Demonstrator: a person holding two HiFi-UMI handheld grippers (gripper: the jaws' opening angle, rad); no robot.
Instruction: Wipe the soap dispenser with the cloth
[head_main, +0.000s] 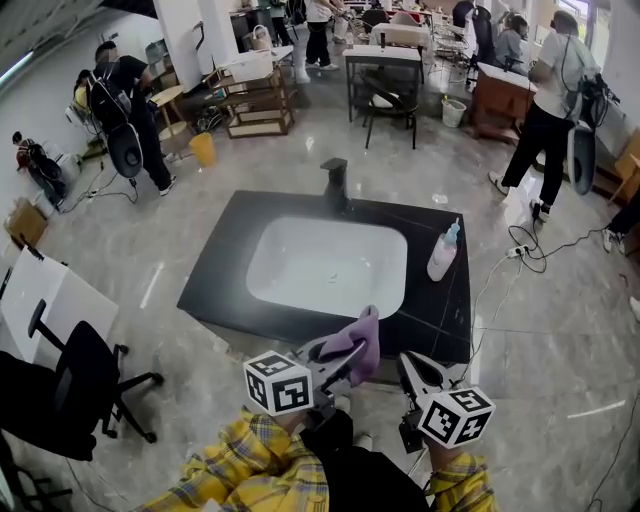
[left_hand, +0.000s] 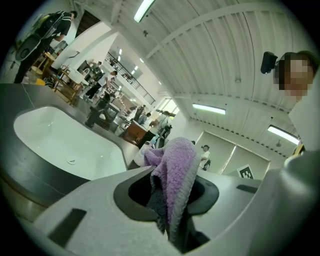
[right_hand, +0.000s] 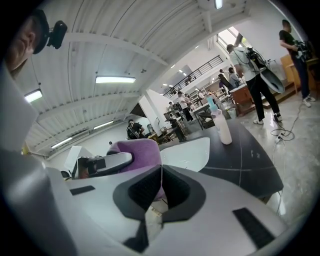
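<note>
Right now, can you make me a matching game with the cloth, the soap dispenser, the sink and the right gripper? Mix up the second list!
Things:
1 cloth
2 soap dispenser
3 sink
4 right gripper

Clues:
a shut, with nothing in it
b purple, pinched in the left gripper
c standing upright on the black counter
d white, sunk into the counter

Pairs: 1-b, 2-c, 3-d, 4-a

Fluffy purple terry cloth (head_main: 360, 338), glossy white basin (head_main: 300, 270) (ceramic by the look), smooth dark countertop (head_main: 222, 270), shiny plastic soap dispenser (head_main: 442, 254).
</note>
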